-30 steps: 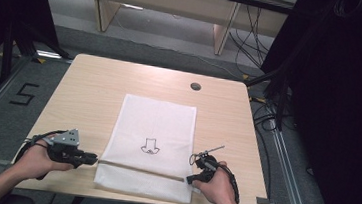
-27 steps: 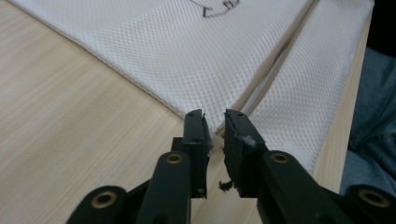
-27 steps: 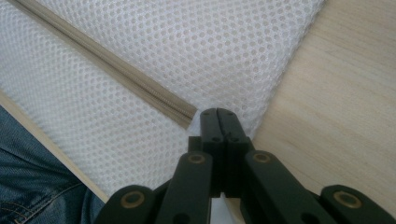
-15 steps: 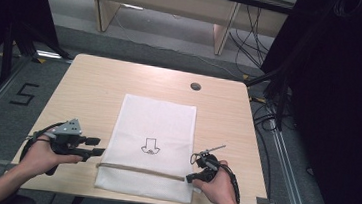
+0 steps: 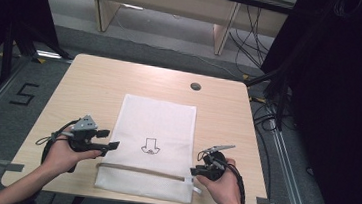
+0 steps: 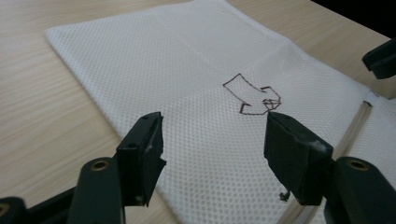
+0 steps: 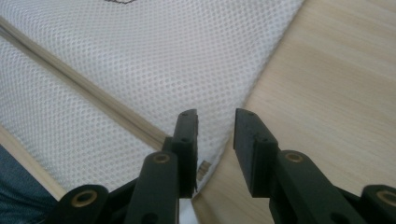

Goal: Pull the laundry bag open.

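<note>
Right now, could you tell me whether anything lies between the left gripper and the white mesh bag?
Nothing visible does. The left gripper, its jaws just opened with nothing between them, hovers at the left edge of the white mesh bag; bare mesh lies straight ahead in the left gripper view.

A light wooden bench [image 5: 105, 82] with a dark round cable hole [image 5: 195, 86] near its far right corner stands on a grey floor [image 5: 154, 49]. A "5" [image 5: 23, 95] is marked in black on the floor to the left. Beyond stands pale wooden furniture [image 5: 168, 8]. Black cables [image 5: 248, 30] trail beside dark drapes [image 5: 340, 97] on the right.
</note>
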Demonstrator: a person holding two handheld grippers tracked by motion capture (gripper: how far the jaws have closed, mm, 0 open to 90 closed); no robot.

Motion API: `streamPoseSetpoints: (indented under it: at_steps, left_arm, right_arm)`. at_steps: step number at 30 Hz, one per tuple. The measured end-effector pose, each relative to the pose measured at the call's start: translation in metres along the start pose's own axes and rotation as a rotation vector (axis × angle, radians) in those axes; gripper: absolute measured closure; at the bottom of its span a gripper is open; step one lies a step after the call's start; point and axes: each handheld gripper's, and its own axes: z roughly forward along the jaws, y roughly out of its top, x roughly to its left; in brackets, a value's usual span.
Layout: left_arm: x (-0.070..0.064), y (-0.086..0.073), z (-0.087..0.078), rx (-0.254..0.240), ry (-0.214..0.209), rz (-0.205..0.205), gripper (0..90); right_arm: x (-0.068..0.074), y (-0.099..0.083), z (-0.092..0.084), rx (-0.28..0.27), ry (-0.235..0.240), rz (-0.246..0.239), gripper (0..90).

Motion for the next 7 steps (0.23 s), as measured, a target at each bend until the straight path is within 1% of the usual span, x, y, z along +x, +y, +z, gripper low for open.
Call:
streamPoseSetpoints:
  at_steps: [1, 2, 3, 4, 5, 6, 7]
  left_arm:
    - [0.002, -0.002, -0.001, -0.001, 0.011, 0.002, 37.5]
    - [0.005, -0.005, -0.002, 0.001, 0.019, -0.001, 37.8]
    - [0.008, -0.006, -0.003, 0.002, 0.024, -0.014, 37.9]
    - [0.009, -0.007, -0.004, 0.007, 0.027, -0.025, 37.9]
    - [0.012, -0.008, -0.005, 0.008, 0.036, -0.032, 38.0]
    - [0.014, -0.008, -0.005, 0.004, 0.040, -0.035, 38.2]
    - [0.015, -0.009, -0.005, 0.002, 0.043, -0.042, 38.3]
  right_arm:
    - [-0.001, 0.000, -0.002, -0.002, -0.005, 0.005, 70.6]
    - [-0.004, 0.000, -0.001, -0.024, -0.006, -0.010, 70.5]
    - [-0.004, 0.000, -0.003, -0.012, -0.008, 0.011, 70.5]
    - [-0.005, 0.000, -0.004, -0.015, -0.010, 0.021, 70.5]
    - [-0.007, -0.001, -0.004, -0.019, -0.017, 0.021, 70.4]
    - [-0.009, -0.001, -0.004, -0.035, -0.020, 0.011, 70.3]
    - [-0.008, -0.001, -0.005, -0.026, -0.024, 0.033, 70.2]
